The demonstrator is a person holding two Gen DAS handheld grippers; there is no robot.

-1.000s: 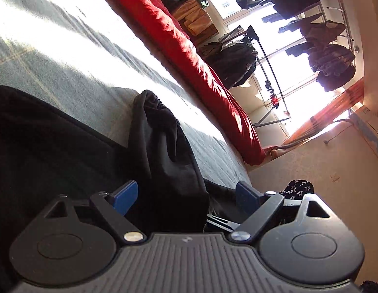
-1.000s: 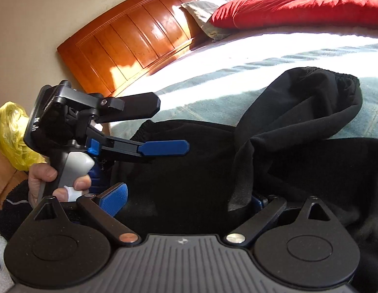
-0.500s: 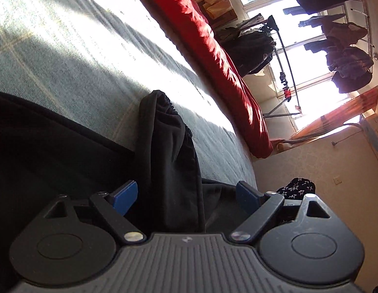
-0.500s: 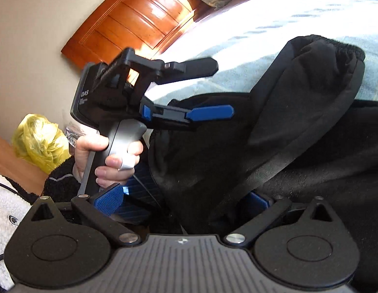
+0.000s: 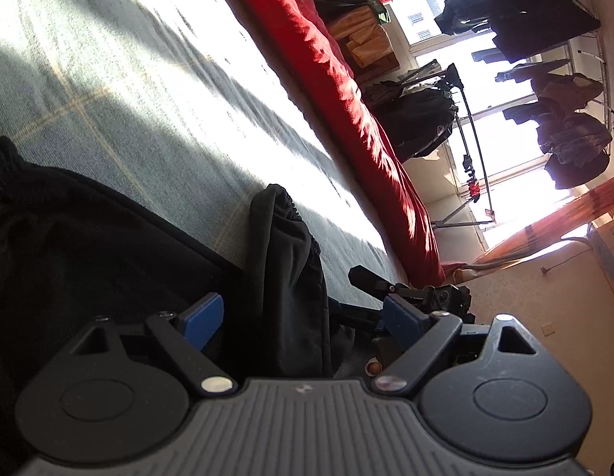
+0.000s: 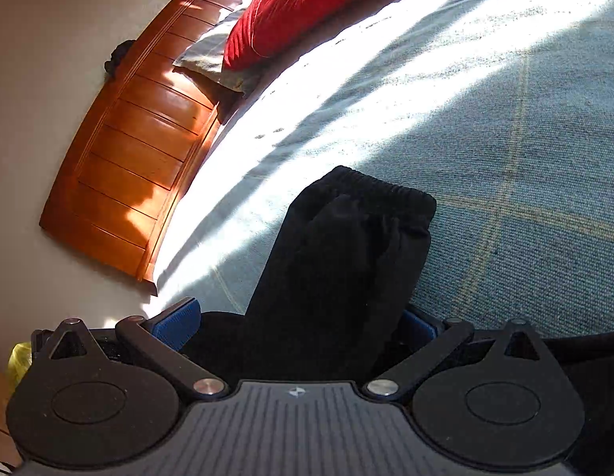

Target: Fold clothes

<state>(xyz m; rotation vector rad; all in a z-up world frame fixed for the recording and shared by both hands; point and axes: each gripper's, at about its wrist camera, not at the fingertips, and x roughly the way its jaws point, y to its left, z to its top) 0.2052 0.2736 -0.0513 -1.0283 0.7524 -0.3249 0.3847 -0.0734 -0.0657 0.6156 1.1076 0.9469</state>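
Observation:
A black garment [image 5: 88,258] lies on the blue-grey bed cover [image 5: 128,99]. One long part of it, ending in an elastic cuff [image 5: 283,202], runs away from me over the cover. In the left wrist view this part passes between the blue pads of my left gripper [image 5: 303,317], which stands wide open. A black finger [image 5: 370,279] of the right gripper shows just right of it. In the right wrist view the same cuffed part [image 6: 346,246] lies between the wide jaws of my right gripper [image 6: 299,325]; cloth half hides the right pad.
A red duvet [image 5: 346,91] runs along the far side of the bed. A wooden headboard [image 6: 128,150] and a grey pillow [image 6: 215,59] close the bed's head. A rack of dark clothes [image 5: 544,79] stands by the bright window. A yellow bag [image 6: 19,361] sits low left.
The right wrist view has swung and rolled: the hand with the left gripper has left it, and the cuffed part now runs straight ahead. The right gripper has come into the left view.

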